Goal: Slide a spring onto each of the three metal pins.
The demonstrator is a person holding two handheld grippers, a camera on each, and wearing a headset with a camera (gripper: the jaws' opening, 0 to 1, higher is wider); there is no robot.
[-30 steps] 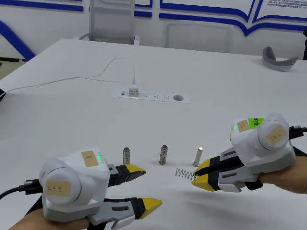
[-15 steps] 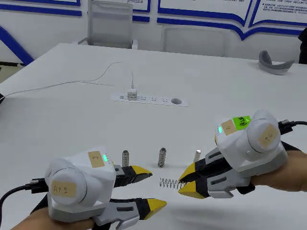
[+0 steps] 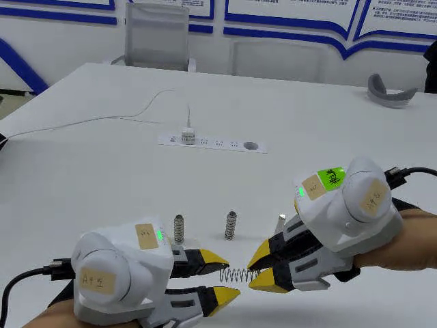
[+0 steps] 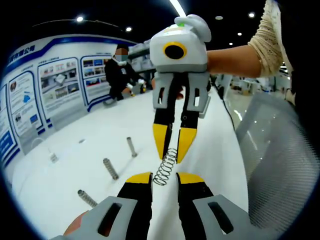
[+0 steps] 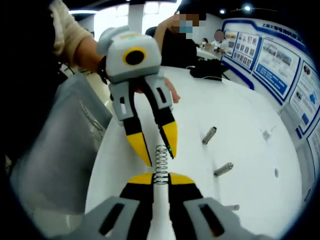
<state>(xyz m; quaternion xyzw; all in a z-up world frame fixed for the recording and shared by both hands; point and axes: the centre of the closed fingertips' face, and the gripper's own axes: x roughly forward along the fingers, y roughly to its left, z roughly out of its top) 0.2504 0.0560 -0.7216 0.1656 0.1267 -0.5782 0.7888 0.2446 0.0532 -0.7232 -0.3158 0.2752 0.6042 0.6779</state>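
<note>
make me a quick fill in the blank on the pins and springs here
1. Of the three upright metal pins, ___ already carry a grey coiled spring.
2. In the head view, the bare silver pin stands at the row's ___ end.
3. The right tool pinches the loose wire spring; the left tool has its jaws ___.
Missing words: two; right; open.

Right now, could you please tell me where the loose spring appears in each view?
Head view: loose spring low and centre.
Left gripper view: loose spring at centre, above the bottom jaws.
Right gripper view: loose spring at centre, above the bottom jaws.
Shared landmark: the middle pin, already sprung.
</note>
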